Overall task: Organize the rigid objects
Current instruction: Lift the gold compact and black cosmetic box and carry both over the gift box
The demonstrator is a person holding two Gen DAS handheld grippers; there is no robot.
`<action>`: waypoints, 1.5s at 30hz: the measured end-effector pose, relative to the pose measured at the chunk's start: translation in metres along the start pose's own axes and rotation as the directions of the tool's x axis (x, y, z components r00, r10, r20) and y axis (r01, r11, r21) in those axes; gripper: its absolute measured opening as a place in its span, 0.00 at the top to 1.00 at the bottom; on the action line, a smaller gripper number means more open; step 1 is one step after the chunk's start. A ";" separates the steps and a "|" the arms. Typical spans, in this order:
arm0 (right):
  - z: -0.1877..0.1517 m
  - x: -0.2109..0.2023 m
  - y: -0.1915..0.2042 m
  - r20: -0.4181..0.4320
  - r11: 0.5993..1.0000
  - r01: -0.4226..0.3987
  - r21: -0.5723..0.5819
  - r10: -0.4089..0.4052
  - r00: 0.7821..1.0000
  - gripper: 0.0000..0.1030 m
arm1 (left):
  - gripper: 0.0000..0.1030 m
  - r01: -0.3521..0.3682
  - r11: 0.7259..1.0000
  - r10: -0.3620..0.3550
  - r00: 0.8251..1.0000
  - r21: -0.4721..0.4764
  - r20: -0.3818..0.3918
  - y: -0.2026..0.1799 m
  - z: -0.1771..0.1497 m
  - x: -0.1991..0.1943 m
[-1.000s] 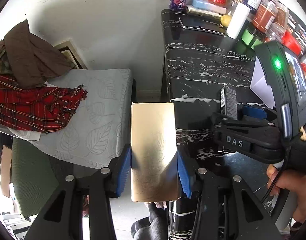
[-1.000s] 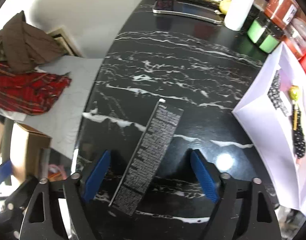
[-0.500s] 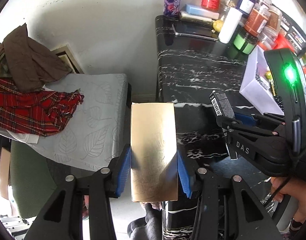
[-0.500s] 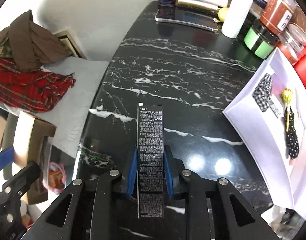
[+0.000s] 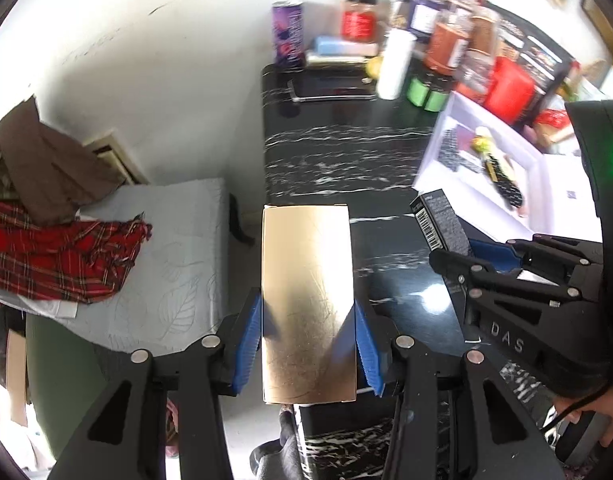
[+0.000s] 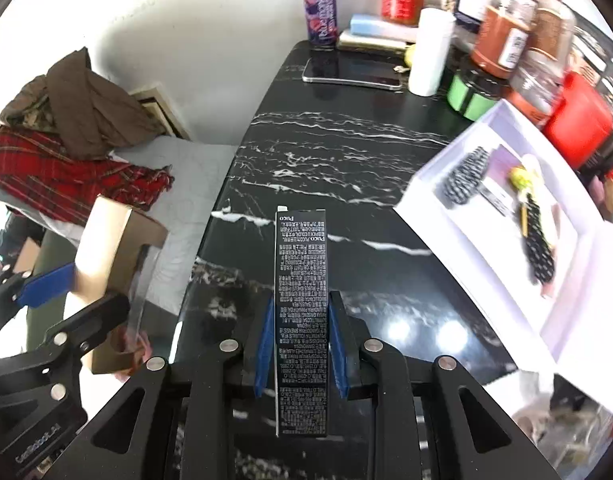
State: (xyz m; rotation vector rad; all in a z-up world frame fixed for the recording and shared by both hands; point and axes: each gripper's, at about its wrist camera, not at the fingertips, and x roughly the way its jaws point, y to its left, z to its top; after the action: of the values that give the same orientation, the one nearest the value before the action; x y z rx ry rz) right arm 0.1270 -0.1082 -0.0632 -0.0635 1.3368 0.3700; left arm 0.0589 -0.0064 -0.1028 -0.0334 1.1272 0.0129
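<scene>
My left gripper [image 5: 308,346] is shut on a shiny gold box [image 5: 308,300], held above the near left edge of the black marble table [image 5: 338,148]. In the right wrist view the same gold box [image 6: 106,240] shows at the left, between blue pads. My right gripper [image 6: 301,344] is shut on a long black carton [image 6: 301,312] with white print, lifted off the table [image 6: 338,152]. From the left wrist view that black carton [image 5: 438,220] sticks up out of the right gripper [image 5: 494,252]. A white open box [image 6: 506,216] with small dark items lies to the right.
Jars, a purple can [image 6: 320,10], a white bottle [image 6: 428,52], green tubs [image 6: 468,94] and a phone [image 6: 352,72] crowd the table's far end. Left of the table stands a grey padded seat [image 5: 166,264] with red plaid cloth [image 5: 62,256] and brown clothing [image 5: 46,160].
The right gripper closed on the black carton, straightened it between the pads and lifted it off the table. Both grippers have risen, so the table looks farther away. The left kept its grip.
</scene>
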 end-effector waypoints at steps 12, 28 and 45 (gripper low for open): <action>-0.040 -0.053 -0.022 0.046 0.997 0.014 0.072 -0.017 0.999 0.76 | 0.58 0.079 0.988 -0.081 0.997 0.132 0.010 -0.049 -0.009 -0.023; -0.088 -0.090 -0.046 0.062 0.984 0.039 0.172 -0.050 0.997 0.76 | 0.58 0.141 0.956 -0.150 0.989 0.257 0.017 -0.095 -0.020 -0.049; -0.120 -0.130 -0.056 0.071 0.938 0.110 0.330 -0.141 0.987 0.76 | 0.58 0.239 0.899 -0.254 0.967 0.367 -0.009 -0.124 -0.015 -0.074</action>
State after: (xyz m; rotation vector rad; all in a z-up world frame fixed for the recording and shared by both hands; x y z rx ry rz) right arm 0.0075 -0.2213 0.0230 0.1426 1.2778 0.0400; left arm 0.0174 -0.1301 -0.0401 0.1569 1.0646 -0.4232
